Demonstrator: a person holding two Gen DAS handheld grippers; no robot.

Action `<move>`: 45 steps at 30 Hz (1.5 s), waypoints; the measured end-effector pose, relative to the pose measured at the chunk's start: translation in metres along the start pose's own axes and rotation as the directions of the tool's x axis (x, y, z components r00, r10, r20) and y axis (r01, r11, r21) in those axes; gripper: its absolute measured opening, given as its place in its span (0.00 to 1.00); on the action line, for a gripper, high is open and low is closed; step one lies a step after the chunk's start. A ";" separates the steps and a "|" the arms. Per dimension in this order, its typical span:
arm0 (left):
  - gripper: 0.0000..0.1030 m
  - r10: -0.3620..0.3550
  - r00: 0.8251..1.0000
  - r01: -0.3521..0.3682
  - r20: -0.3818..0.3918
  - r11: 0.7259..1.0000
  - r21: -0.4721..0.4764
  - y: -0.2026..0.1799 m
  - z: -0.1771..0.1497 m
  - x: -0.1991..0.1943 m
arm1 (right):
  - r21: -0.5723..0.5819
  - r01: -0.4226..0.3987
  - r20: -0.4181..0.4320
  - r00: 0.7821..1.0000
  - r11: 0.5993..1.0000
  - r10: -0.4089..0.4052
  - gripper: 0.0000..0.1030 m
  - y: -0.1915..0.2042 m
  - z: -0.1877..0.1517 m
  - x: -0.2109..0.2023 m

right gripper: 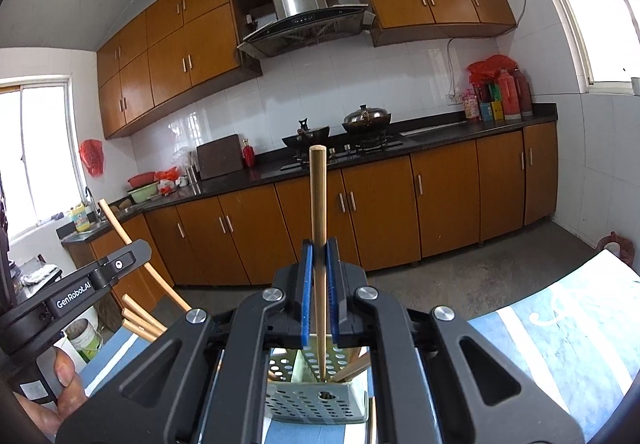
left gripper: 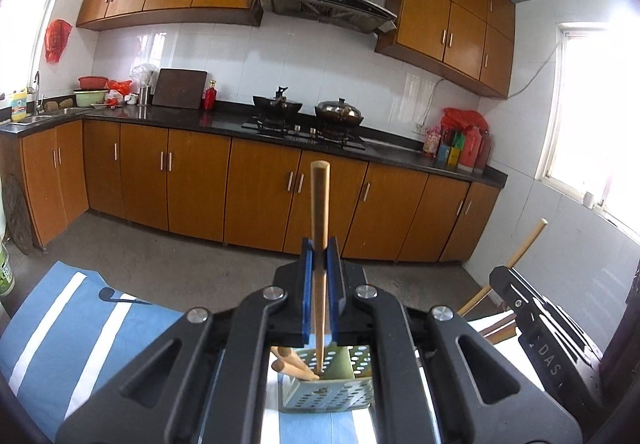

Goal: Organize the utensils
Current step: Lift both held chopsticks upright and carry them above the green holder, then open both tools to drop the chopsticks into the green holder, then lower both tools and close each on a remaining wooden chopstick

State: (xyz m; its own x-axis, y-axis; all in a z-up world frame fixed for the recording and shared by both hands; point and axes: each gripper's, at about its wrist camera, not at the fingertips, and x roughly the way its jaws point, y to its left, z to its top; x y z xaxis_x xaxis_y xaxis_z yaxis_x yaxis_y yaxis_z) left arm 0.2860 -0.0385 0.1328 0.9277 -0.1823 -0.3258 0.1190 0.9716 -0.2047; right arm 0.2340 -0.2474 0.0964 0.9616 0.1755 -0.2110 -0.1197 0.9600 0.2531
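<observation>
Chopstick (left gripper: 319, 244) upright in each clamped gripper, above perforated holder (left gripper: 326, 396).

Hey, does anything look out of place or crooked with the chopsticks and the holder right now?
Nothing stands out. Each gripper holds one chopstick upright over the perforated holder: left gripper on its chopstick, right gripper on its chopstick. Other chopsticks lean inside the holder, nothing spilled.

Green perforated holder (left gripper: 326, 390); tan wooden chopstick (left gripper: 319, 228); blue-and-white striped cloth (left gripper: 68, 320); orange-brown cabinets (left gripper: 192, 180).
</observation>
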 end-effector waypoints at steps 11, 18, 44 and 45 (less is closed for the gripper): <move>0.20 0.002 1.000 -0.003 0.018 1.000 0.007 0.008 0.003 -0.040 | 0.019 0.044 0.024 0.999 0.999 -0.044 0.24 -0.013 0.008 -0.044; 0.26 0.024 1.000 -0.024 -0.008 0.999 0.037 0.024 -0.022 -0.086 | 0.029 0.111 -0.042 0.993 0.993 -0.109 0.24 -0.039 -0.017 -0.081; 0.27 0.166 0.884 -0.137 -0.437 0.986 0.097 0.085 -0.191 -0.041 | -0.097 0.074 -0.613 0.781 0.992 -0.118 0.08 -0.024 -0.214 -0.023; 0.28 0.161 0.882 -0.130 -0.443 0.987 0.099 0.083 -0.194 -0.039 | -0.092 0.078 -0.612 0.782 0.993 -0.118 0.08 -0.027 -0.212 -0.025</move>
State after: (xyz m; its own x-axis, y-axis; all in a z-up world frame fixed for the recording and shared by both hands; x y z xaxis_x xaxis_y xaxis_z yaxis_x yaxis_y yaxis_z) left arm 0.1909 0.0199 -0.0500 0.6806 -0.0713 -0.7291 0.0316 0.9972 -0.0680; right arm 0.1612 -0.2310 -0.1053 0.6151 0.1573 -0.7726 -0.0663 0.9867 0.1482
